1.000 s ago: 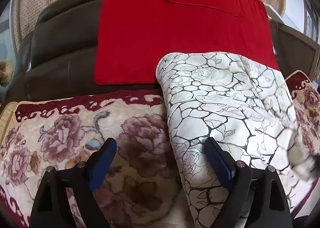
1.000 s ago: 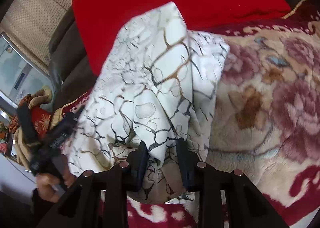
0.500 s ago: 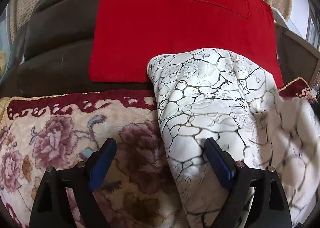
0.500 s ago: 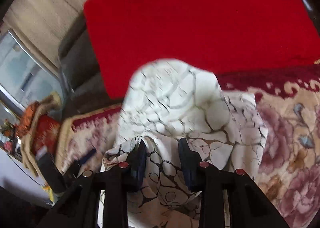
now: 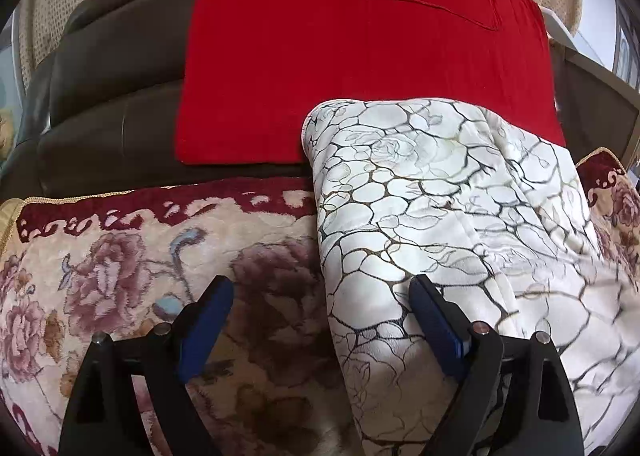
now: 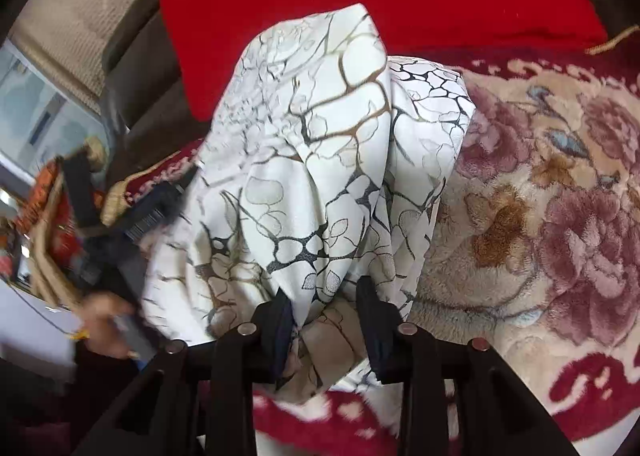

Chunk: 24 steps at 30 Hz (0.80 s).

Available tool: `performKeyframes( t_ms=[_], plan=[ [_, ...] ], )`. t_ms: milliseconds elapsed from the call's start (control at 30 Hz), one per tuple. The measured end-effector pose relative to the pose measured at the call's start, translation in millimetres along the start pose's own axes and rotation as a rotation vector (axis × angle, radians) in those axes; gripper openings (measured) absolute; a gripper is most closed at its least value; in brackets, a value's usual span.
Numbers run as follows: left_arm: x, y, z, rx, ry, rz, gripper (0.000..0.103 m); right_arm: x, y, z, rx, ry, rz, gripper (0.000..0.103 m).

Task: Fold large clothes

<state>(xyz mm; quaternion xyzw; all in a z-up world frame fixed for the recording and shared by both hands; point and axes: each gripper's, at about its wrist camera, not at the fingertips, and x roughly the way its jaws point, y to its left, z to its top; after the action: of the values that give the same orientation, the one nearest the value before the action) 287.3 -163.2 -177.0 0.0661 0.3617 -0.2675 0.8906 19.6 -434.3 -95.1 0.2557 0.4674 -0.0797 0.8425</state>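
Ideally, with your right gripper (image 6: 324, 310) pinching the crackle-print garment (image 6: 320, 160) and your left gripper (image 5: 320, 320) spread wide, you needed to lay that fold flat on the floral blanket (image 5: 120, 256).

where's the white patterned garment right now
The white patterned garment lies on the floral blanket, right of centre in the left wrist view, its far end against the red cushion; the right gripper pinches its near edge.

A home living room: leather sofa (image 5: 112, 96), floral seat cover (image 5: 120, 276).
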Motion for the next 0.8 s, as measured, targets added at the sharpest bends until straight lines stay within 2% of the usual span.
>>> performKeyframes(
  t_ms=[67, 100, 133, 200, 300, 367, 433, 500, 600, 633, 700, 733, 800],
  plan=[
    [0, 3, 0, -0.005, 0.007, -0.004, 0.09, -22, 6, 15, -0.021, -0.014, 0.012, 0.038],
    [1, 5, 1, -0.014, 0.014, -0.011, 0.09, -33, 9, 21, -0.04, -0.045, 0.003, 0.05],
    [1, 8, 2, -0.027, 0.02, -0.021, 0.09, -45, 10, 26, -0.053, -0.09, -0.011, 0.068],
    [2, 11, 3, -0.043, 0.025, -0.031, 0.09, -69, 11, 42, -0.054, -0.215, -0.021, 0.073],
    [0, 13, 6, -0.045, 0.012, -0.009, 0.09, -77, 16, 73, -0.061, -0.318, -0.003, 0.073],
    [0, 16, 8, -0.064, 0.012, -0.008, 0.09, -60, 29, 102, -0.108, -0.328, -0.008, 0.072],
    [4, 18, 9, -0.076, 0.019, -0.013, 0.09, -41, 37, 122, -0.143, -0.309, -0.009, 0.069],
    [8, 20, 10, -0.075, 0.017, -0.003, 0.09, -11, 47, 146, -0.18, -0.278, -0.015, 0.06],
    [14, 23, 14, -0.074, 0.01, 0.028, 0.09, 42, 46, 175, -0.183, -0.22, -0.034, 0.056],
    [16, 25, 16, -0.079, 0.008, 0.052, 0.09, 61, 41, 181, -0.172, -0.192, -0.068, 0.051],
    [22, 27, 18, -0.093, 0.007, 0.101, 0.09, 101, 16, 185, -0.094, -0.124, -0.139, 0.05],
    [29, 29, 20, -0.099, 0.017, 0.115, 0.09, 116, 1, 183, -0.045, -0.098, -0.136, 0.05],
    [45, 29, 21, -0.113, 0.058, 0.104, 0.09, 121, -13, 174, 0.0, -0.138, -0.09, 0.051]
  ],
)
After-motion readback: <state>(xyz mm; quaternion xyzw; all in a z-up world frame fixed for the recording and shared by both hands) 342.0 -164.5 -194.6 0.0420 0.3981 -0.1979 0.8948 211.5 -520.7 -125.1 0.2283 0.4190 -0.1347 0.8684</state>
